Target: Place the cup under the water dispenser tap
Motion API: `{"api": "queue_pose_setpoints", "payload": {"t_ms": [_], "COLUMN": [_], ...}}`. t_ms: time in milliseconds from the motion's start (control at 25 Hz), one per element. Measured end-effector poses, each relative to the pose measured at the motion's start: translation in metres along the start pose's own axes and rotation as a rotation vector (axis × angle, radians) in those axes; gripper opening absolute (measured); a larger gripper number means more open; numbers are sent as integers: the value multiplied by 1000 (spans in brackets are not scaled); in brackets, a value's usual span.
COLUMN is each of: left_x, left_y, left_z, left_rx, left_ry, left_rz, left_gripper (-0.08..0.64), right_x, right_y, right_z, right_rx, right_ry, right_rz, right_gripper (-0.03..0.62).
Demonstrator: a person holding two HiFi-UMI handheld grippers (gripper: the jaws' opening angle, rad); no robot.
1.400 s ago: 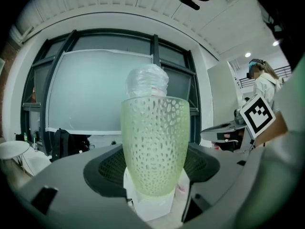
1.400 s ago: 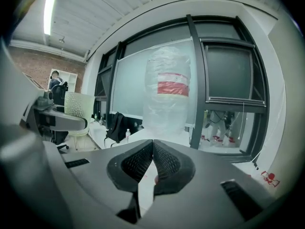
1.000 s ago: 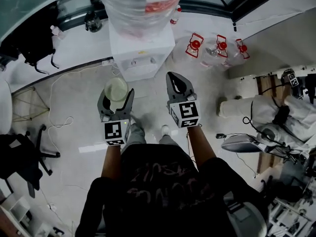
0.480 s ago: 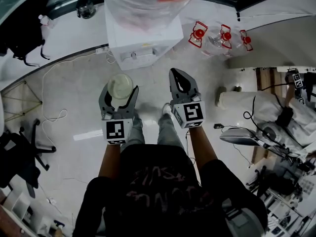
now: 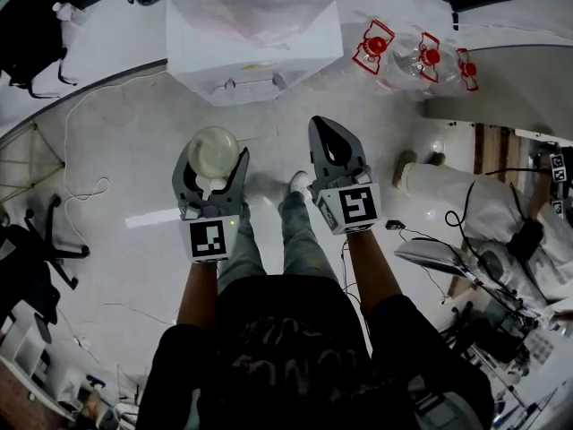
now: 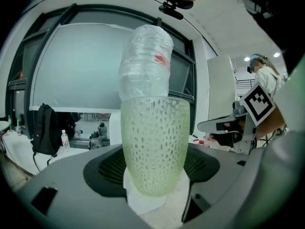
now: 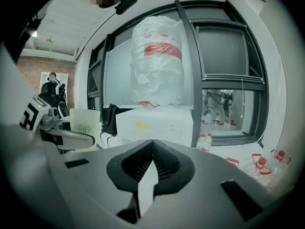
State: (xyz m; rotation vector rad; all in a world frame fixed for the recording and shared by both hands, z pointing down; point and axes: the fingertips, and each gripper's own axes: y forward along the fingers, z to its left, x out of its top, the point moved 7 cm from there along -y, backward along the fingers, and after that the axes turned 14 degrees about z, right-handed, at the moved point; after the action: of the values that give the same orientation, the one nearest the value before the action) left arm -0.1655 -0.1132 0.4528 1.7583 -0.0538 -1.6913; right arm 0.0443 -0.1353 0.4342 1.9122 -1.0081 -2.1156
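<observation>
My left gripper [image 5: 213, 161] is shut on a pale green textured cup [image 5: 213, 147], held upright between widely spread jaws. In the left gripper view the cup [image 6: 155, 147] fills the centre, with the dispenser's plastic-wrapped bottle [image 6: 145, 63] behind it. The white water dispenser [image 5: 251, 47] stands just ahead, its taps [image 5: 246, 86] facing me, clear of the cup. My right gripper [image 5: 320, 125] is shut and empty, level with the left one. The right gripper view shows its closed jaws [image 7: 151, 144], the dispenser [image 7: 157, 123] ahead and the cup [image 7: 85, 120] at left.
Spare water bottles with red caps [image 5: 394, 47] lie on the floor right of the dispenser. A cable [image 5: 81, 195] and an office chair [image 5: 27, 249] are at left, a black bag [image 5: 36, 34] at far left. A person in white [image 5: 466, 195] is at right.
Both grippers have come down together toward the dispenser's front. The cup stays in the left gripper. The dispenser sits higher and larger in the head view.
</observation>
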Motion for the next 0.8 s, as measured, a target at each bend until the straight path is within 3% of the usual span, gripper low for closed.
{"api": "queue_pose_setpoints", "payload": {"t_ms": [600, 800], "left_x": [-73, -96], "left_y": [64, 84], "left_z": [-3, -6], "left_rx": [96, 117], "left_ry": [-9, -3], "left_rz": [11, -5], "left_gripper": [354, 354], "right_x": [-84, -124], "right_y": [53, 66], "right_z": [-26, -35], "right_rx": [88, 118], "right_ry": [16, 13], "right_rz": [18, 75], "right_gripper": [14, 15]}}
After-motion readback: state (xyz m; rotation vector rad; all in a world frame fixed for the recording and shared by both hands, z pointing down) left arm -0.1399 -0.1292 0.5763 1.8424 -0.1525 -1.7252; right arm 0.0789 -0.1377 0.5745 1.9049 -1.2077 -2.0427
